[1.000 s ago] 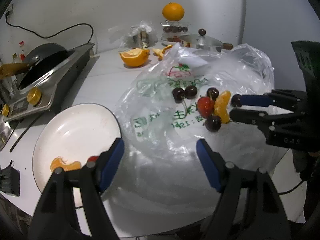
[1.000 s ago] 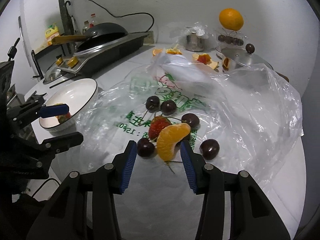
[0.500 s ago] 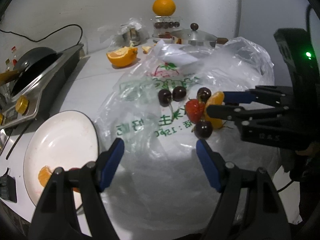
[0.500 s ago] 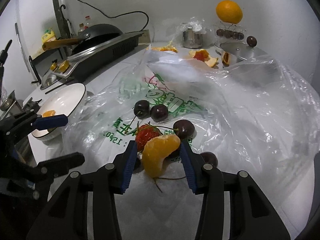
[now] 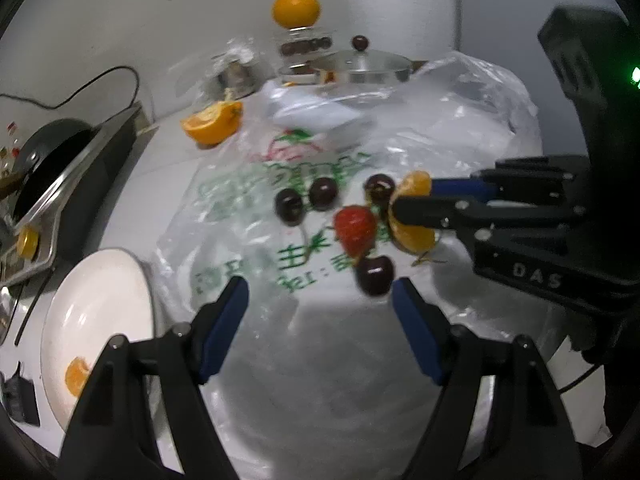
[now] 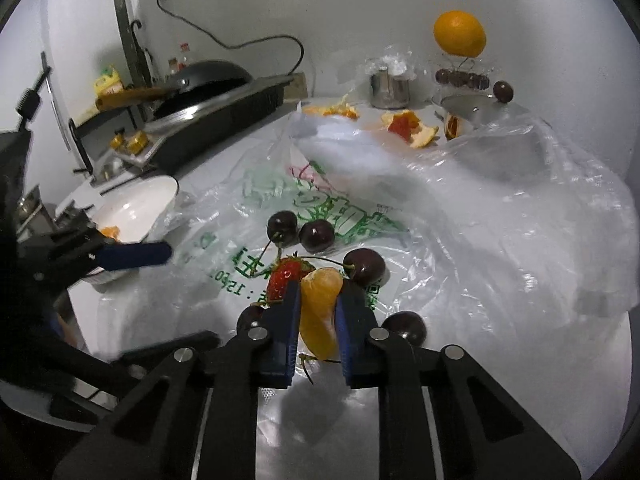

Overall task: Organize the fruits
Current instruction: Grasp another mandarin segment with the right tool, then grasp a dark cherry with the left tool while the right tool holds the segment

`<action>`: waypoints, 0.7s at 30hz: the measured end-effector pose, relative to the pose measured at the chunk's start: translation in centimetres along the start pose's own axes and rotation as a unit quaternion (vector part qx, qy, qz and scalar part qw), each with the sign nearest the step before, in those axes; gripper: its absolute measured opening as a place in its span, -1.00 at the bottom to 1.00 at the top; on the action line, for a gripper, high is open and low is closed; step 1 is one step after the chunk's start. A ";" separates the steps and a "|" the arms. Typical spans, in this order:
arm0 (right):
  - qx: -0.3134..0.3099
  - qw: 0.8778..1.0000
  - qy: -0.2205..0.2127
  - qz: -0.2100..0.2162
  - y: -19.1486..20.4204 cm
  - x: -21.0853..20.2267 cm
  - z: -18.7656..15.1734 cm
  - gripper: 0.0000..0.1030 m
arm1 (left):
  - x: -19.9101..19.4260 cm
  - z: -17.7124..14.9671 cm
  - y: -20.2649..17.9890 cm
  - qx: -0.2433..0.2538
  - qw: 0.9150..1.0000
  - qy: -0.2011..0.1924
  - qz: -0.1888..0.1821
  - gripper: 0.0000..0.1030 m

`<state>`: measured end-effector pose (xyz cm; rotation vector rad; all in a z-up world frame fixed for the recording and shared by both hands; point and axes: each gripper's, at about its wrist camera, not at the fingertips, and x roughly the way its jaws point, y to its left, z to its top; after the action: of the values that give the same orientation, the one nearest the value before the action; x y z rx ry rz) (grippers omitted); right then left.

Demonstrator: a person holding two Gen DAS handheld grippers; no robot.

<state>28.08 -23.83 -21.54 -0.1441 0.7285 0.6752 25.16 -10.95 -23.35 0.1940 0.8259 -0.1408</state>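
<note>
On a clear plastic bag point(image 6: 460, 216) lie a strawberry point(image 6: 286, 276), several dark cherries point(image 6: 318, 235) and an orange segment point(image 6: 320, 312). My right gripper point(image 6: 318, 306) is shut on that orange segment, its blue pads pressing both sides; it also shows in the left wrist view as the right gripper point(image 5: 404, 196) clamping the orange segment point(image 5: 414, 236) beside the strawberry point(image 5: 354, 228). My left gripper point(image 5: 320, 304) hangs open over the bag's near part, nothing between its fingers. A white bowl point(image 5: 100, 280) at left holds another orange segment point(image 5: 76, 376).
A stove with a black pan point(image 6: 208, 76) stands at the left back. A half orange point(image 5: 212, 122), peels point(image 6: 412, 128), a steel pot with lid point(image 5: 360, 66), a metal cup point(image 6: 390, 88) and a whole orange point(image 6: 460, 34) on a stand lie behind the bag.
My right gripper has closed its jaws onto the orange segment. The left gripper has drifted right, over the bag and nearer the fruit, still open.
</note>
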 end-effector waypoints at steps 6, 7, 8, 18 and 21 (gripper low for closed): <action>0.002 1.000 -0.023 0.011 -0.8 -2.2 -0.1 -0.66 | 0.4 0.5 -2.1 0.032 0.999 -0.008 -0.005 0.45; 0.007 1.000 -0.027 0.012 -1.2 -2.6 -0.2 -0.66 | 0.5 0.5 -2.3 0.035 0.999 -0.009 -0.006 0.45; 0.010 0.999 -0.029 0.011 -1.4 -2.8 -0.3 -0.66 | 0.7 0.6 -2.4 0.036 0.999 -0.008 -0.006 0.45; 0.028 0.999 -0.029 0.001 -3.2 -3.0 -1.3 -0.66 | 3.2 0.9 -2.6 0.019 0.999 0.037 -0.034 -0.02; 0.028 0.999 -0.031 0.001 -3.3 -3.1 -1.3 -0.66 | 3.5 1.0 -2.3 0.002 0.998 0.044 -0.053 -0.20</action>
<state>27.66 -28.43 -20.83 -0.0704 0.6884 0.6567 27.75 -13.53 -25.55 0.1602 0.9246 -0.2356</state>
